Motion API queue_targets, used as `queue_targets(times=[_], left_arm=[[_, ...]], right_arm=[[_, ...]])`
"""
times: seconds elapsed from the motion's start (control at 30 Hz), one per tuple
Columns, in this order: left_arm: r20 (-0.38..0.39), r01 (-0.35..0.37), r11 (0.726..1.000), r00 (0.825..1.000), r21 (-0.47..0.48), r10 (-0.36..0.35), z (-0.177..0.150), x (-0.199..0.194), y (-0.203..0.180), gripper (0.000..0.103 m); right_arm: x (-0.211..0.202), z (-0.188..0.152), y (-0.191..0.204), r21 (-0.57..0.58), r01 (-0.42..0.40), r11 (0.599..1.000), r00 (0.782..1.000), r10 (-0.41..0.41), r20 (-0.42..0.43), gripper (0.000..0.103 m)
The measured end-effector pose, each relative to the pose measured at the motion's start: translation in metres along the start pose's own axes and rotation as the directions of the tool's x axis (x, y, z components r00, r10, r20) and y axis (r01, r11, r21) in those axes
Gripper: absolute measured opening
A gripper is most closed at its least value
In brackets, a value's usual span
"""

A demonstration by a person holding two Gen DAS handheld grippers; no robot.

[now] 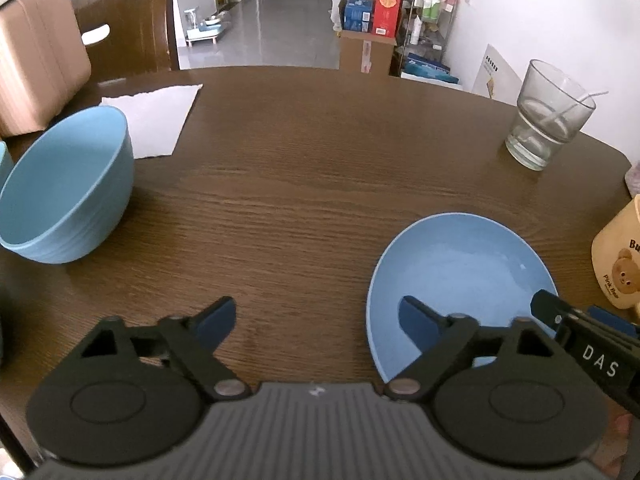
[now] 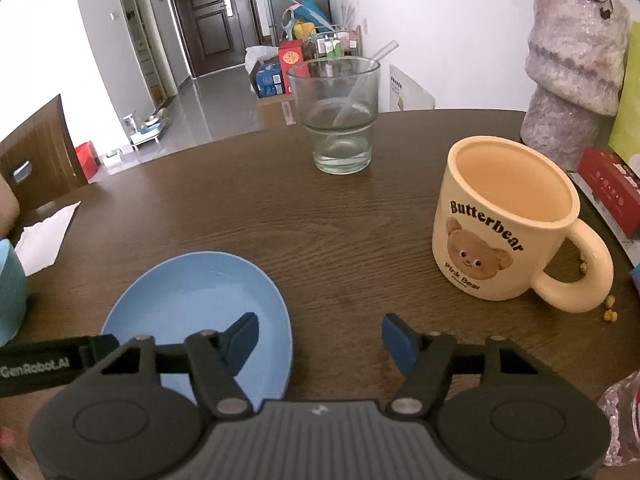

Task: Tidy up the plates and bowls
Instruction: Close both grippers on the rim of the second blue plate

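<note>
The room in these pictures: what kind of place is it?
Most likely a dining area in a home. A wooden table holds a mug and a glass, and beyond it a hallway leads to a door.

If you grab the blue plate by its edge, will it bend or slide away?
The blue plate looks hard and thin, so it probably stays stiff. Its shiny face suggests it may be slippery in the tongs. It lies flat on the smooth wooden table, so a push would likely slide it, not tip it.
</note>
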State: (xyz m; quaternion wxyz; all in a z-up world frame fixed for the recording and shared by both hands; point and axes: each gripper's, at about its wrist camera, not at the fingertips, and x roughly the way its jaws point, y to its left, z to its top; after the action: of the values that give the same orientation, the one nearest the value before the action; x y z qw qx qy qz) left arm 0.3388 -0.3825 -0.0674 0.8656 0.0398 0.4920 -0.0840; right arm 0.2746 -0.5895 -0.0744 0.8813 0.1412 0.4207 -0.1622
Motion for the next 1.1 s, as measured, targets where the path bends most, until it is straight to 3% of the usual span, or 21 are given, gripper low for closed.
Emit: queue_targets(times=[0.07,0.2,0.33,0.47,0.93,1.1], left_arm=[[-0.011,0.01,1.0,1.0,0.002,-0.01,0.0,0.002,-0.002,0.077],[-0.011,0.027,1.0,1.0,-0.001,-0.027,0.0,0.004,-0.002,0.074],[-0.023,0.036,0.999,0.999,0.0,-0.036,0.0,0.007,-0.004,0.057],[-0.035,0.046,0.999,0.998,-0.005,-0.046,0.0,0.009,-0.003,0.04],[-0.031,0.098,0.995,0.995,0.019,-0.097,-0.003,0.007,-0.013,0.013],[-0.023,0.094,0.995,0.995,0.032,-0.094,-0.004,0.007,-0.017,0.009]], right_arm=[[0.002,0.0,0.001,-0.001,-0.003,1.0,1.0,0.003,-0.006,0.057],[0.005,0.001,0.001,-0.001,-0.012,1.0,1.0,0.012,-0.014,0.049],[0.008,0.001,0.003,-0.005,-0.023,1.0,1.0,0.023,-0.02,0.034],[0.01,0.002,0.004,-0.009,-0.031,0.999,0.999,0.031,-0.027,0.027],[0.012,0.002,0.003,0.019,-0.09,0.996,0.996,0.09,-0.023,0.007],[0.014,0.002,0.003,0.018,-0.097,0.995,0.995,0.098,-0.023,0.006]])
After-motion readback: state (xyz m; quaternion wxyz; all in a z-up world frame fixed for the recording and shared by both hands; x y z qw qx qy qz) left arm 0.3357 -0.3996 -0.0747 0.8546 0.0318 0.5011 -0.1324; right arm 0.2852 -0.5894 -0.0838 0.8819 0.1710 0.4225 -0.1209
